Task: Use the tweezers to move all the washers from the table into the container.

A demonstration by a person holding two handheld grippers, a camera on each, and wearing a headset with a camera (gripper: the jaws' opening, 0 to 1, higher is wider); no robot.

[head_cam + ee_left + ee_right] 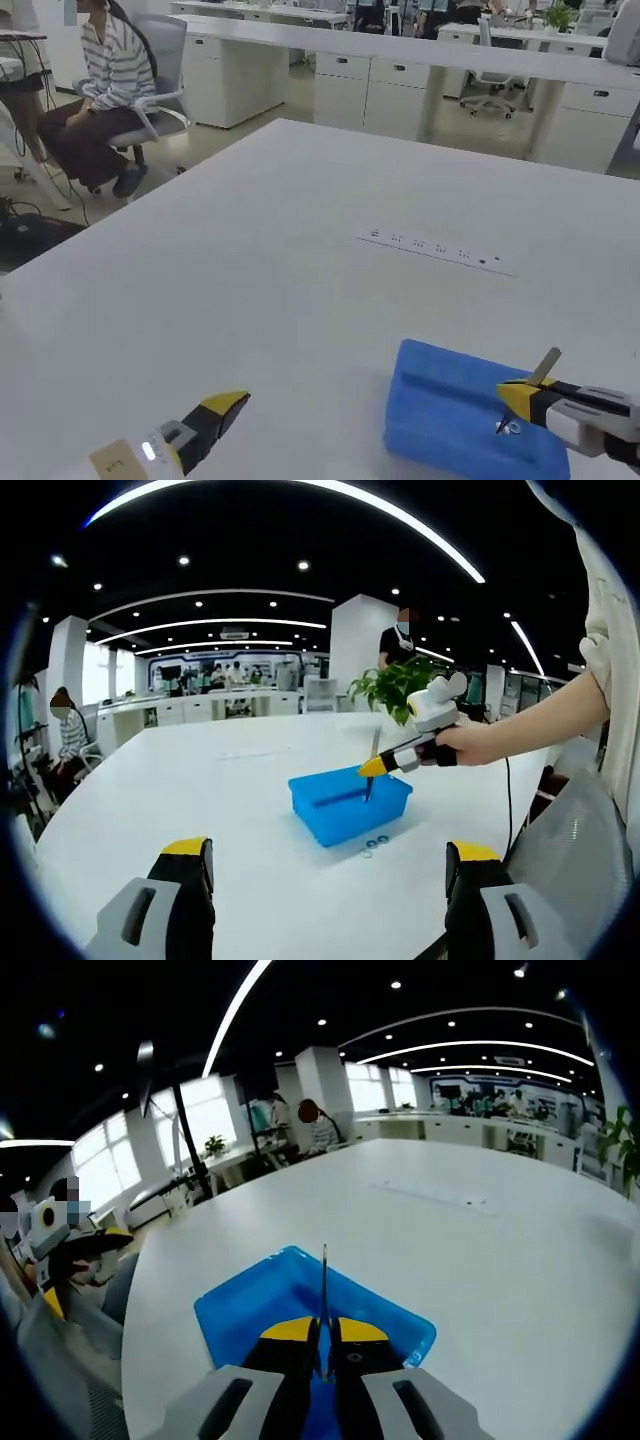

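A blue container (440, 400) sits on the white table (250, 280) at the near right. My right gripper (517, 396) hovers over its right part, shut on upright metal tweezers (543, 367). Their tip points down into the container, where a small ring (511, 428) shows; whether it is held I cannot tell. In the right gripper view the tweezers (323, 1280) stand between the shut jaws of the right gripper (323, 1335) above the container (245, 1305). My left gripper (327, 865) stands wide open and holds nothing. A few washers (373, 844) lie on the table just in front of the container (340, 805).
A socket strip (435, 248) is set into the table beyond the container. A person sits on a chair (150, 70) at the far left, off the table. A potted plant (395, 685) and a standing person (398, 640) are behind the table. White desks line the back.
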